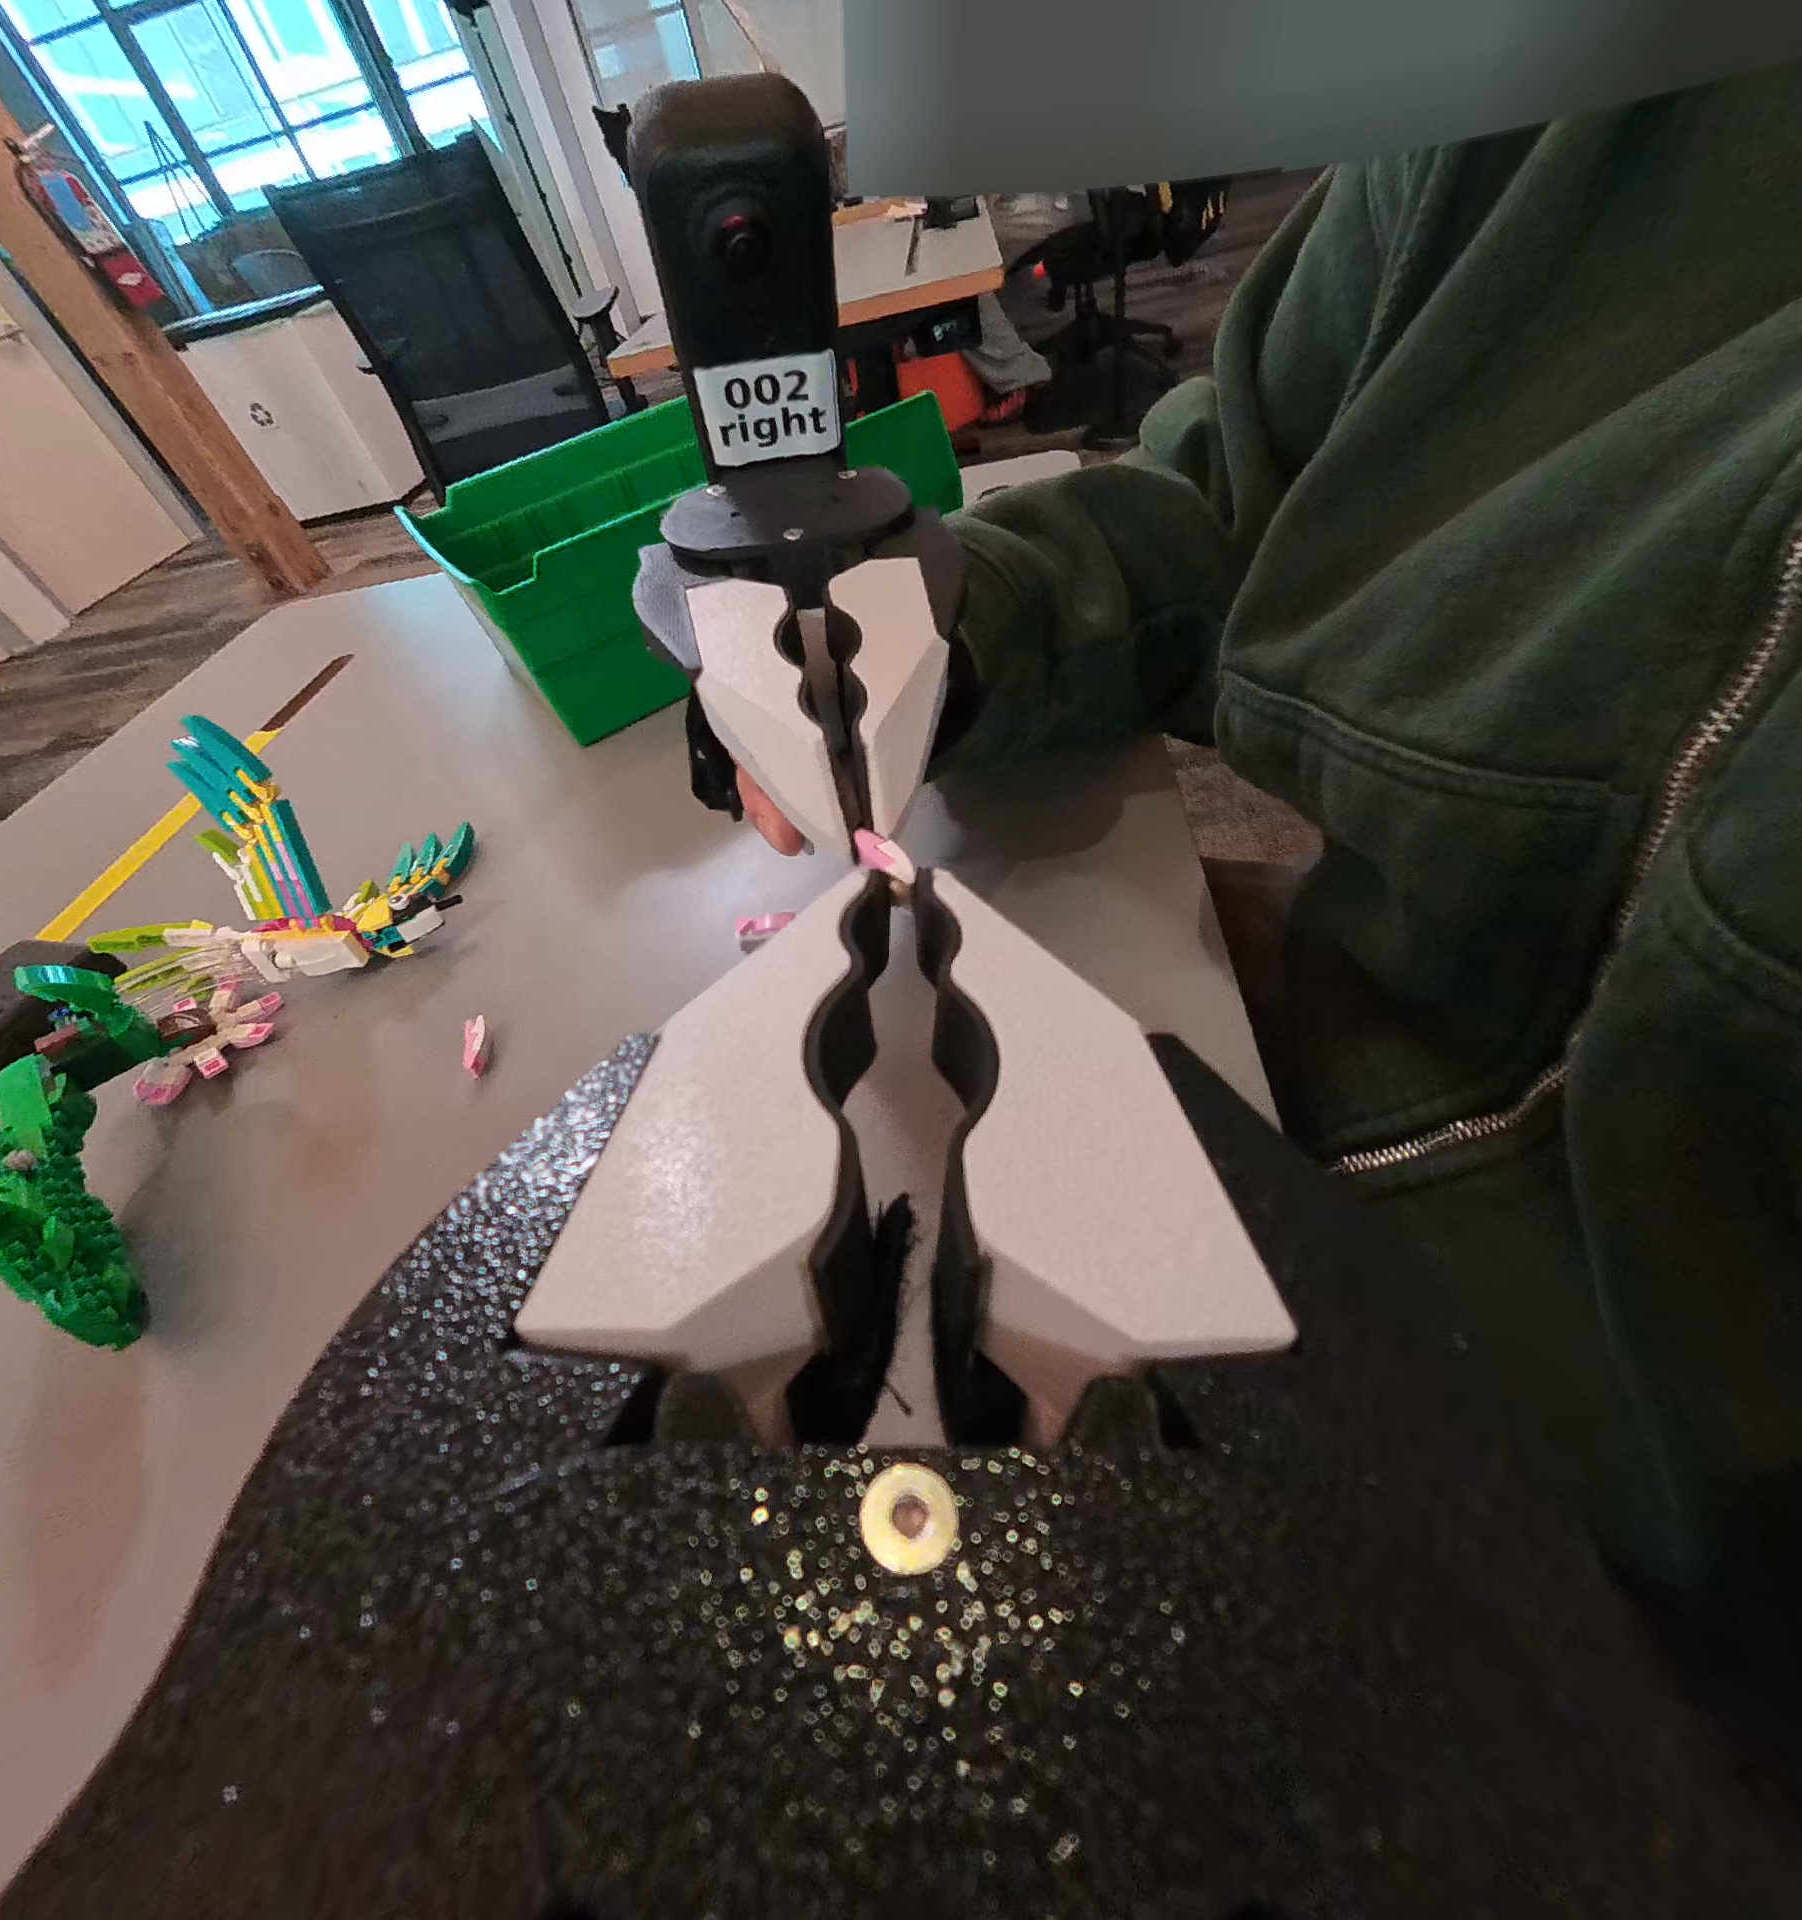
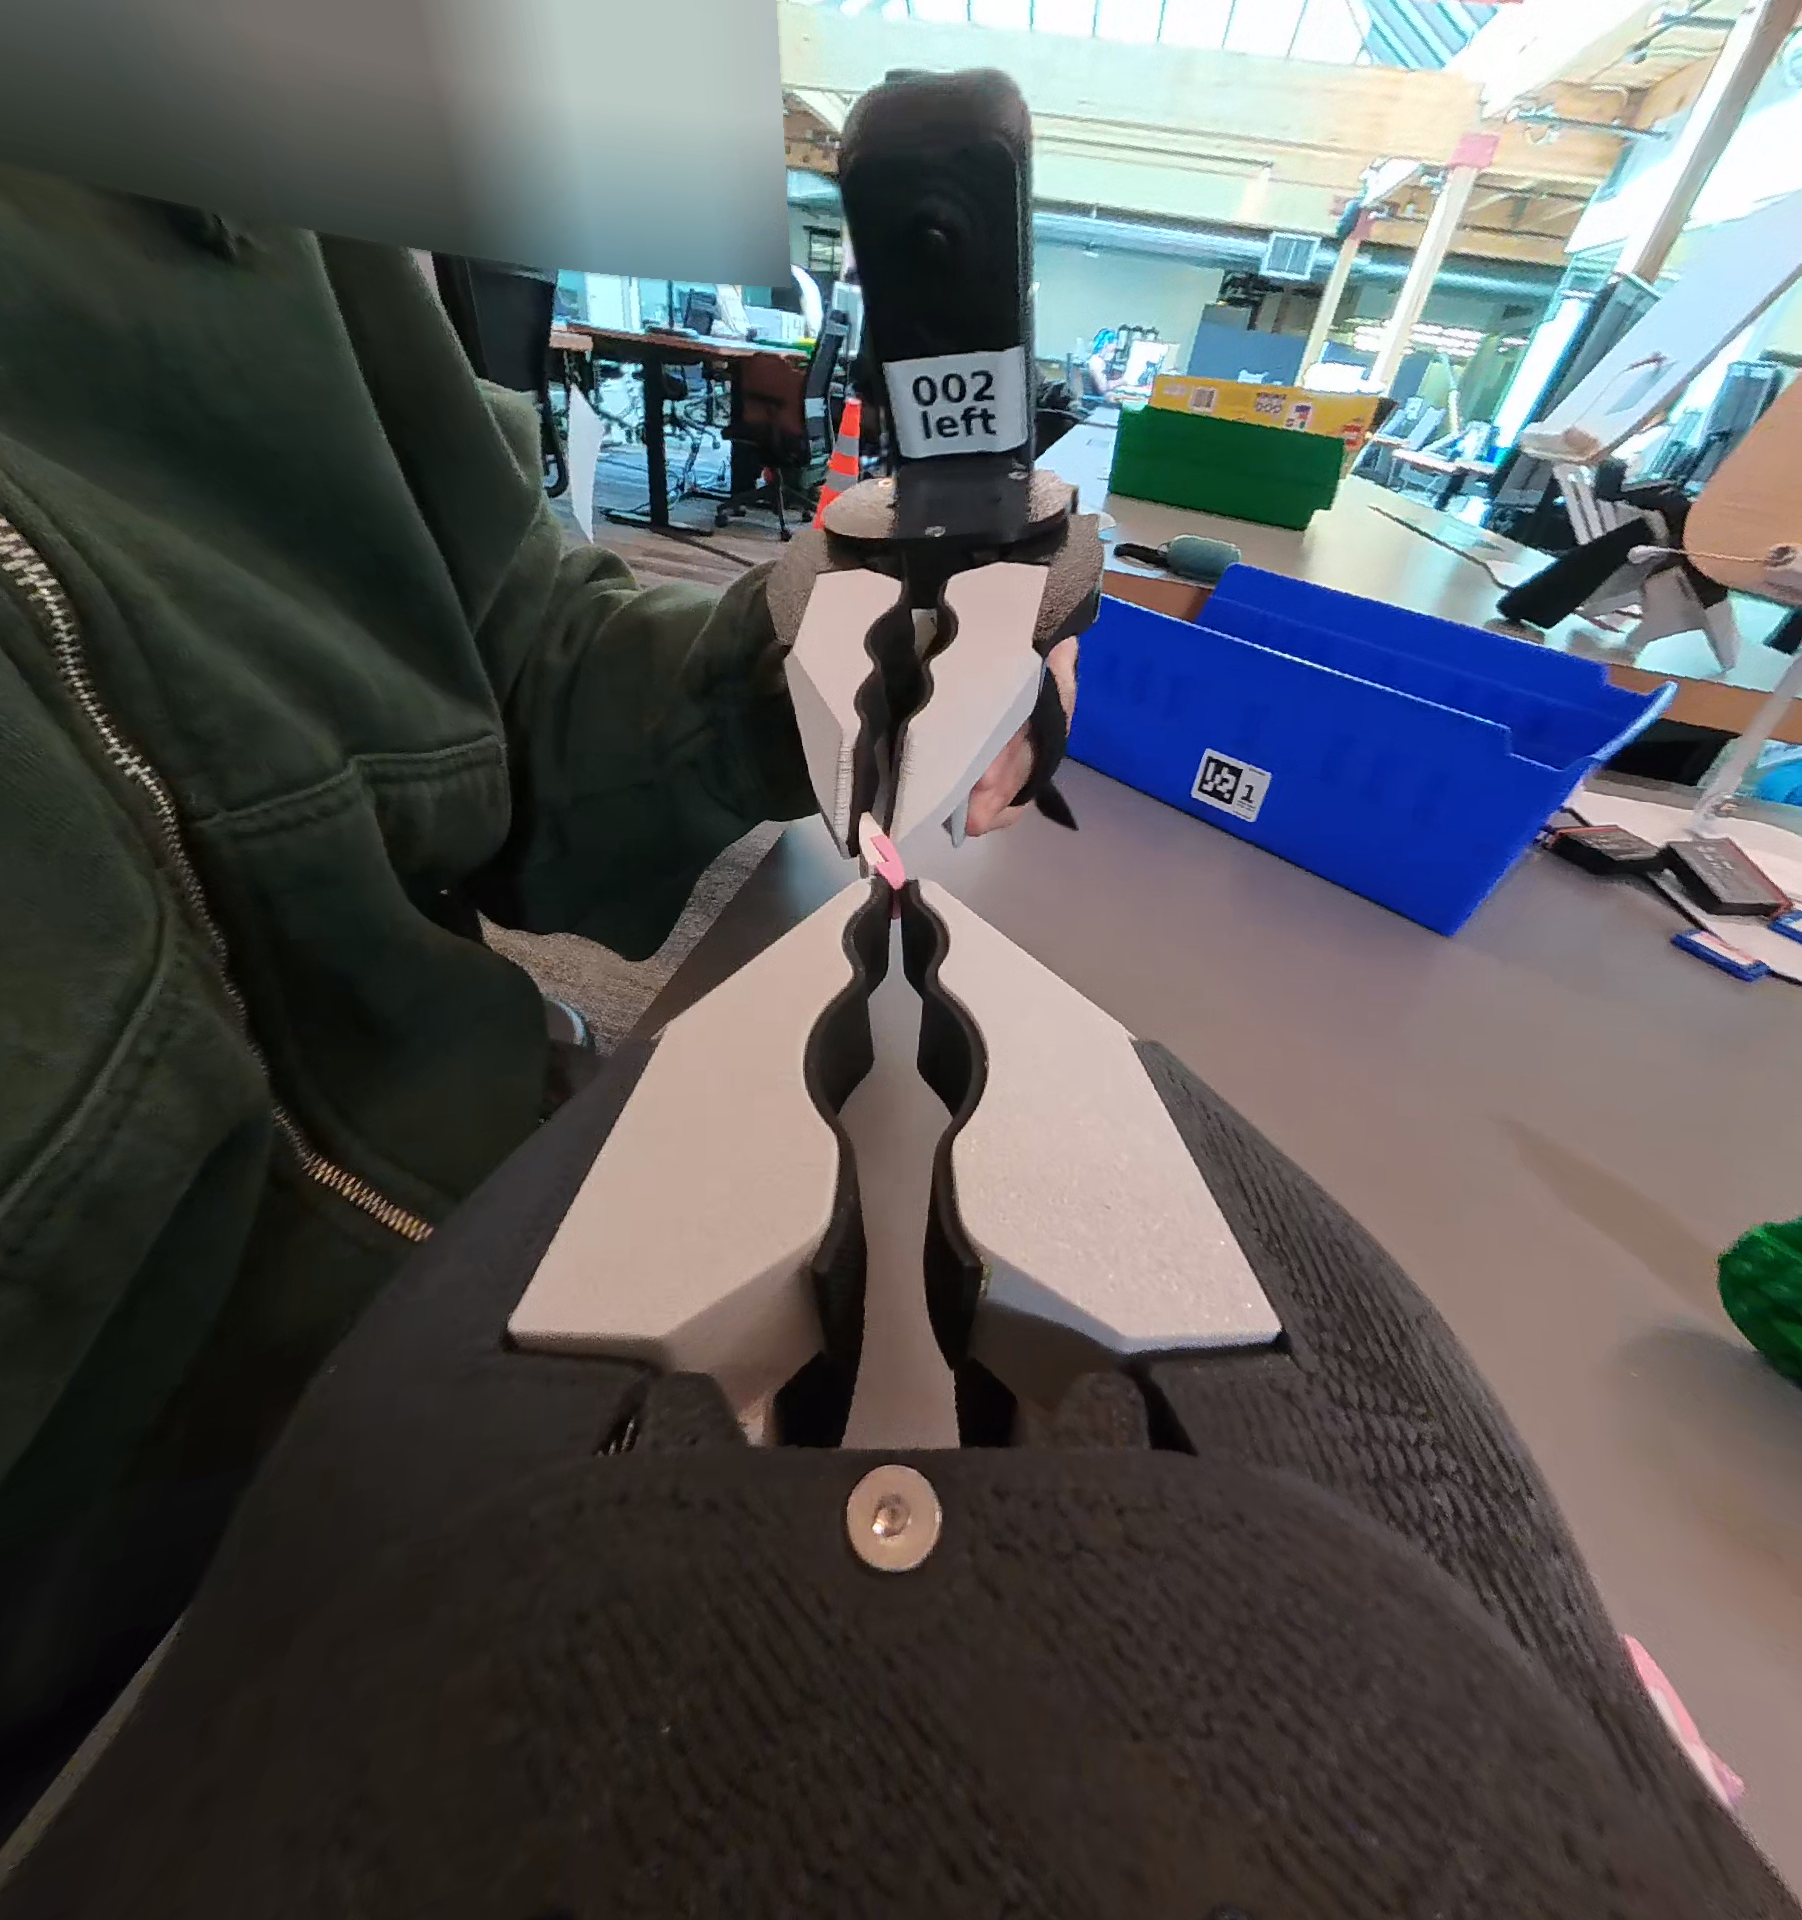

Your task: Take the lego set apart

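Both grippers meet tip to tip at the centre of the frame, matte grey wedges with wavy black rubber lining. The left gripper [image 1: 899, 891] and the right gripper [image 1: 869, 840] each pinch an end of a small glossy pink-and-white brick [image 1: 884, 854]. The colourful plastic bird model [image 1: 294, 894] lies at left on the smooth grey table [image 1: 377, 1195]

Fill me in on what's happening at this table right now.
A person in a green hoodie holds both grippers tip to tip above the table. The left gripper and right gripper both pinch one small pink-and-white piece, apparently pulling it apart. The lego bird and green base sit off to the side, with loose pink pieces near them. A green bin and blue bin stand behind.
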A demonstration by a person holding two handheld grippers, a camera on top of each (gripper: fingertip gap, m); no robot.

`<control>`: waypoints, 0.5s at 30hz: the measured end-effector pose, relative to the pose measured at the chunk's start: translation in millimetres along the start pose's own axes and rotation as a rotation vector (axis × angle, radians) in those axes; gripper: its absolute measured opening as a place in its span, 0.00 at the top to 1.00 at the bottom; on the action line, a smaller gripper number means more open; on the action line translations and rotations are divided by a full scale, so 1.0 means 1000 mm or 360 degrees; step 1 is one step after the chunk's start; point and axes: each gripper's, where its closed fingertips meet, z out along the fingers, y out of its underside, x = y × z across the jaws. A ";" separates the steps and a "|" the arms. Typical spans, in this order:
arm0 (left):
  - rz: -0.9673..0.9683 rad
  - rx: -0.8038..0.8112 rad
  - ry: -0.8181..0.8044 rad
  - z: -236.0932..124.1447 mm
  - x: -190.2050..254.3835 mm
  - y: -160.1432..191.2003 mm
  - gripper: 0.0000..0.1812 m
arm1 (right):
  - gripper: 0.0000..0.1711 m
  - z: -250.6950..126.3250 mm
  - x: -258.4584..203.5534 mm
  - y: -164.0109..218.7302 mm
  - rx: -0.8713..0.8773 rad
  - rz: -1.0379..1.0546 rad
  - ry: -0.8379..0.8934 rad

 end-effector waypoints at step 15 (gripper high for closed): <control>-0.0501 0.0264 0.0467 0.001 0.002 0.007 0.98 | 1.00 0.002 -0.004 0.006 0.0056 0.0199 -0.0131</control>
